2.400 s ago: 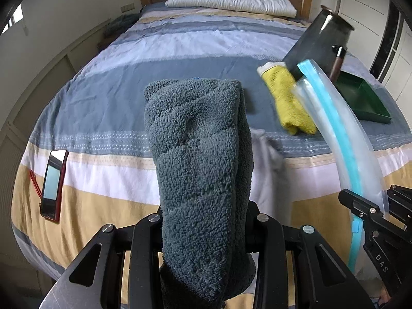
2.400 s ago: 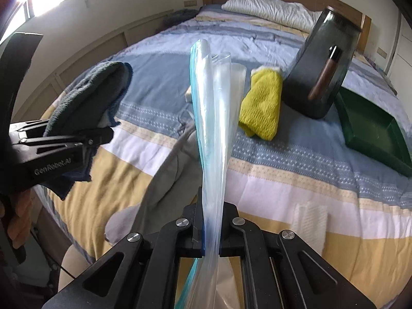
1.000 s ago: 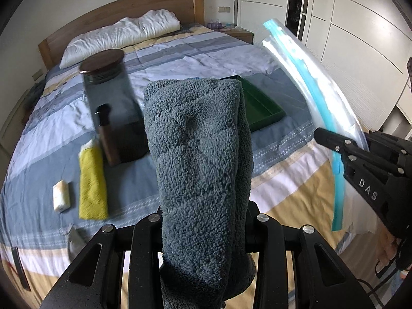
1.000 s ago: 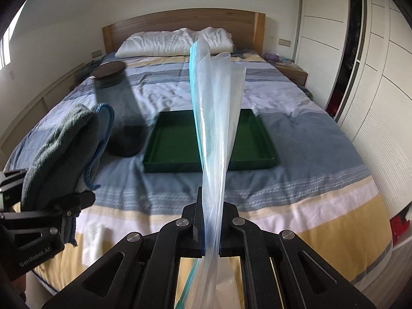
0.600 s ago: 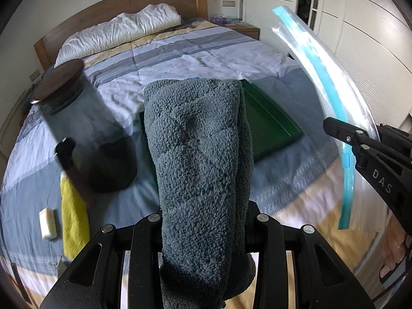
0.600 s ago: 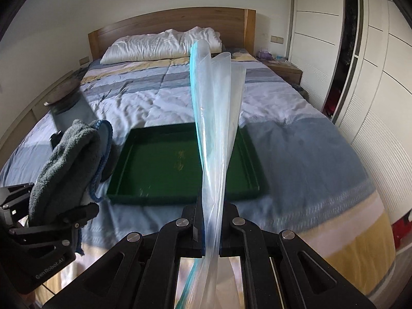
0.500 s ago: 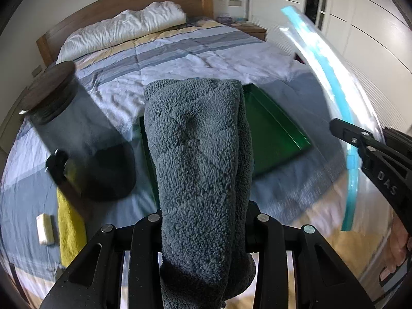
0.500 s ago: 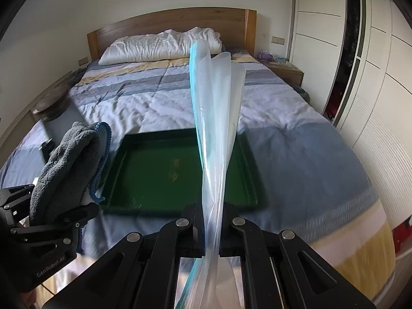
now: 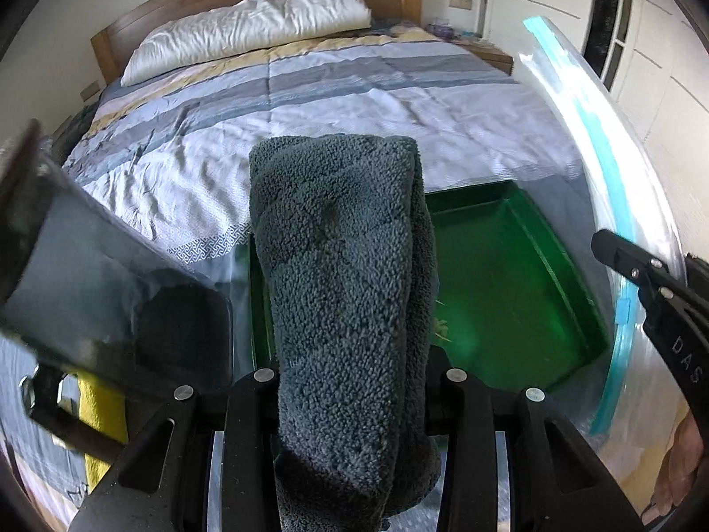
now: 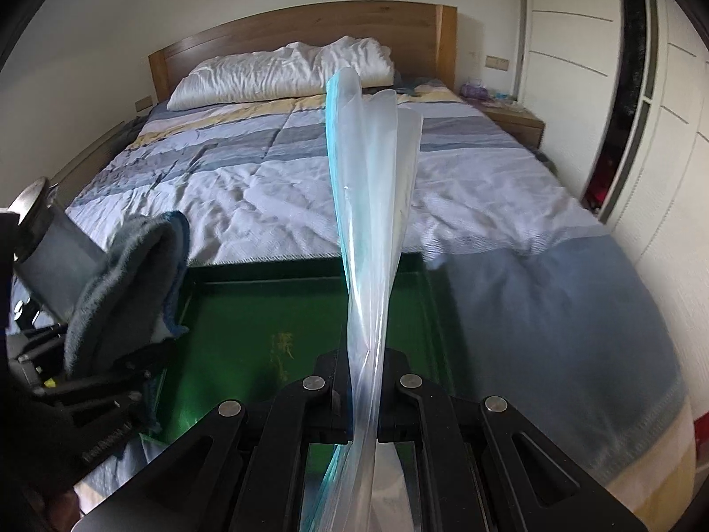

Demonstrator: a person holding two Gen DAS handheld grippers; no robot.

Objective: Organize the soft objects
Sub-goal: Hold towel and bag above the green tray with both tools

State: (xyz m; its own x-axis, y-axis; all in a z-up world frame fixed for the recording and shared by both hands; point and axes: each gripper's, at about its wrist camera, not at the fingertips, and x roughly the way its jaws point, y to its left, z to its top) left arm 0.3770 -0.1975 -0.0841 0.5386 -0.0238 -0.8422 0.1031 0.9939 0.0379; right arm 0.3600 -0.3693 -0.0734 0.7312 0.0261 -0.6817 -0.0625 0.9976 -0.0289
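Your left hand-held gripper has the folded grey towel pinched between its jaws, w/ the bulk of it standing up past the fingertips and a tail hanging below. The jaws are easing open a touch right now, yet the towel still sits between them and the pads look pressed into the pile. It's thick fleece: soft, light, squashes a lot, not slippery, not fragile. It'll flop and unfold if you hold just a corner, so keep the grip across the folded middle, all layers together.

Your right hand-held gripper is clamped tight on the clear zip bag, holding it low down, so most of the bag stands up in front of the lens w/ its teal zip strip on the left edge. Thin film, v. light, limp and slick; it buckles easily and can slide out of the pads. Judging by that, hold near the mouth, close to the stiffer zip strip, when you want it open.

Positions: the towel hangs over the left end of the green tray on the bed, the bag over the tray's right half. Towel and bag are apart, side by side, not touching. In the left wrist view the bag arcs along the right edge, beside the tray. A dark lidded jar stands just left of the tray, close to the towel, w/ a yellow cloth at its foot.
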